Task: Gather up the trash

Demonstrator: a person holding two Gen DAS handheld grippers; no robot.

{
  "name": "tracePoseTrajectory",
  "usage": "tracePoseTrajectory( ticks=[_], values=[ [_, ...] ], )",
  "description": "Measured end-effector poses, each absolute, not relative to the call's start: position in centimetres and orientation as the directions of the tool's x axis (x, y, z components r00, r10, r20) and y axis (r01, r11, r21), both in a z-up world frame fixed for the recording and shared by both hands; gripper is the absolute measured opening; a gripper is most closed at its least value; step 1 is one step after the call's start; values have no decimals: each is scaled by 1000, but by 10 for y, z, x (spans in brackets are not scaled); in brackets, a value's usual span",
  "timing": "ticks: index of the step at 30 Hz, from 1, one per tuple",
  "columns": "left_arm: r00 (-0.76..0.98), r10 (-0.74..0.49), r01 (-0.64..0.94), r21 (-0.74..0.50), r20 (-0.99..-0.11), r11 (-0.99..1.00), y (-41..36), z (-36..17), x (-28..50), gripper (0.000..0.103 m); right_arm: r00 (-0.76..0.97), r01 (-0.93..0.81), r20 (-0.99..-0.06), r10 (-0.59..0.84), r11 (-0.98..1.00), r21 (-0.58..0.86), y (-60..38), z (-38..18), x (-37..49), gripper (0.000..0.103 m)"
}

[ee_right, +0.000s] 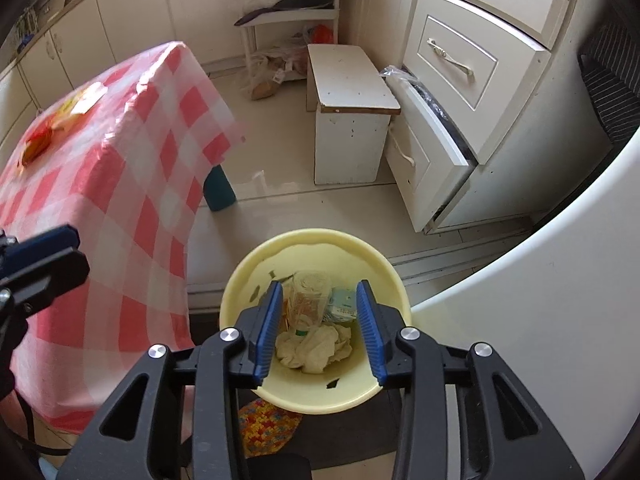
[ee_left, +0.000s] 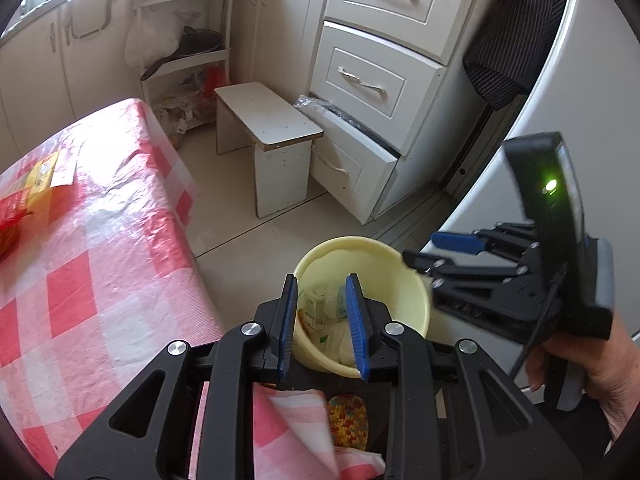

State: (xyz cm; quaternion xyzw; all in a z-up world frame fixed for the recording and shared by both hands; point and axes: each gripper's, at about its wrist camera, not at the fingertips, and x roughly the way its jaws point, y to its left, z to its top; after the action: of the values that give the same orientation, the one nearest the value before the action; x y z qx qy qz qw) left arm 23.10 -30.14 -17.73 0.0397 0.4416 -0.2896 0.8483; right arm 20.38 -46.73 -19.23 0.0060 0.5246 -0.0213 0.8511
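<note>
— Yellow bin (ee_right: 316, 394) sits on the floor right under the right gripper (ee_right: 320, 332), paper trash (ee_right: 316, 346) heaped inside.
— Its jaws?
— Parted, nothing between the pads.
— And the left gripper (ee_left: 324, 322)?
— Over the bin's near rim, jaws narrowly apart, empty. More wrappers (ee_left: 28, 196) lie on the desk (ee_left: 100, 248), far left of it.

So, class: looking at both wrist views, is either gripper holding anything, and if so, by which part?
Nothing is held. The right gripper and left gripper both hang with jaws apart over the yellow bin, nothing between them.
</note>
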Motion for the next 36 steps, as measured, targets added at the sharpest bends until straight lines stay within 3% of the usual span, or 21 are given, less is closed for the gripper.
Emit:
tracePoseTrajectory(
  ticks=[8, 14, 19, 23, 27, 30, 33, 36],
  values=[
    [450, -437, 518, -171, -778, 838, -270, -176, 209, 26, 493, -17, -870, 1, 1000, -9, -457, -183, 201, 40],
    [436, -497, 600, -169, -750, 782, -229, -168, 154, 38, 535, -148, -841, 80, 989, 0, -433, -167, 186, 43],
    [365, -495, 750, -65, -788, 658, -194, -179, 74, 51, 570, -270, -813, 116, 961, -53, -403, -148, 165, 46],
    [384, -249, 865, 252, -889, 435, -171, -253, 13, 57, 601, -321, -787, 141, 944, -76, -388, -134, 152, 48],
    [559, 28, 823, 558, -829, 107, -153, -356, 3, 57, 621, -348, -768, 155, 933, -94, -380, -124, 146, 49],
    [621, 181, 778, 628, -762, -25, -139, -430, 27, 57, 630, -353, -759, 166, 931, -89, -378, -118, 145, 50],
    [588, 345, 794, 603, -731, -75, -115, -504, 56, 57, 636, -344, -755, 161, 935, -90, -381, -117, 146, 50],
    [454, 490, 838, 543, -744, 47, -93, -545, 91, 57, 642, -308, -756, 130, 946, -99, -388, -117, 146, 54]
  ],
)
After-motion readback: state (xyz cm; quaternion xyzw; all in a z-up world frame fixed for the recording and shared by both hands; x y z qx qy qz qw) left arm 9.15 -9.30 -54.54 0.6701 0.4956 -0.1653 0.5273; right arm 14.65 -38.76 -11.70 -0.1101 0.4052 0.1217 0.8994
